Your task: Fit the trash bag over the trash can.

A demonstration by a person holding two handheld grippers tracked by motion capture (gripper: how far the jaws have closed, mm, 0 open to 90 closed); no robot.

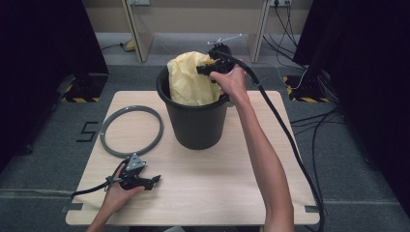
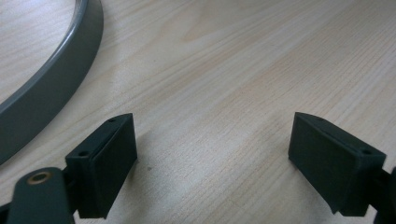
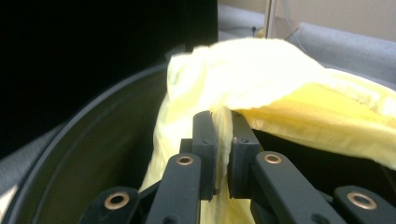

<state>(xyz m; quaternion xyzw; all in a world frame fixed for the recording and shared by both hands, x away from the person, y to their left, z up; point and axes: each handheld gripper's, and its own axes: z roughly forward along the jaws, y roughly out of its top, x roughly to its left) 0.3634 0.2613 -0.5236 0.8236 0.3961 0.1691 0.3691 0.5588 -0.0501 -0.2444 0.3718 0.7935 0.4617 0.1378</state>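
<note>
High view is showing a yellow bag (image 1: pixel 191 79) sitting in a dark bucket (image 1: pixel 196 123) at the far middle of the surface (image 1: pixel 212 188), its bunched top rising above the rim and leaning toward the left. The right tongs (image 1: pixel 205 69) are reaching in from the right side of the bucket and are gripping the bag's upper edge near the far right of the rim. Right gripper view is confirming this: a fold of the yellow bag (image 3: pixel 261 79) is running up between the right tongs (image 3: pixel 223 116), which are standing narrow with the film pinched between them, while the bucket's rim (image 3: pixel 93 121) is curving away below and to the left.

Judging from this, the work in hand is lining the bucket, and the coming move is probably turning on this one relation: the held edge is lying just inside the rim, so it is needing to go outward and over toward the right hand's side. That hand is clearly the nearer one.

Left tongs (image 1: pixel 154 181) are resting low on the near left of the surface, and left gripper view is showing them (image 2: pixel 212 154) wide and holding nothing. A grey ring (image 1: pixel 131 130) is lying flat to the left of the bucket, just beyond them, well apart from the bag.
</note>
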